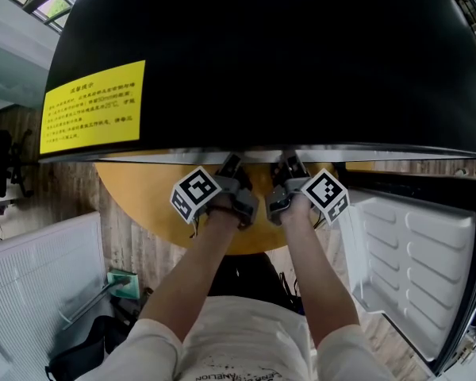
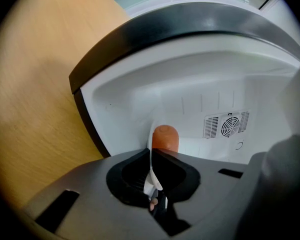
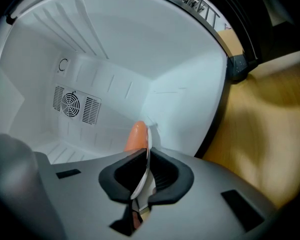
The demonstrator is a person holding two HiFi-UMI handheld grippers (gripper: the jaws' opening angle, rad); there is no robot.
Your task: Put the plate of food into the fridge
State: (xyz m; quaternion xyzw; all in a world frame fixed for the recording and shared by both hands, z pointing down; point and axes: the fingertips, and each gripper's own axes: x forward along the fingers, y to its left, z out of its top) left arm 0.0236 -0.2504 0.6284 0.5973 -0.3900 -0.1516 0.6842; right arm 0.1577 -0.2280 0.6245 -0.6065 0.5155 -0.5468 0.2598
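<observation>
Plate (image 2: 153, 178) of orange food (image 2: 165, 138), seen edge-on, is clamped at its rim by both the left tool (image 2: 151, 154) and right tool (image 3: 147, 153); it is held inside the open fridge (image 2: 190, 79); a fan vent (image 2: 229, 125) marks the back wall.

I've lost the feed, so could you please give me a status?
Left gripper, right gripper: both shut on plate. Plate with sausage in the fridge opening, whether resting unclear. Nothing seen blocking.
</observation>
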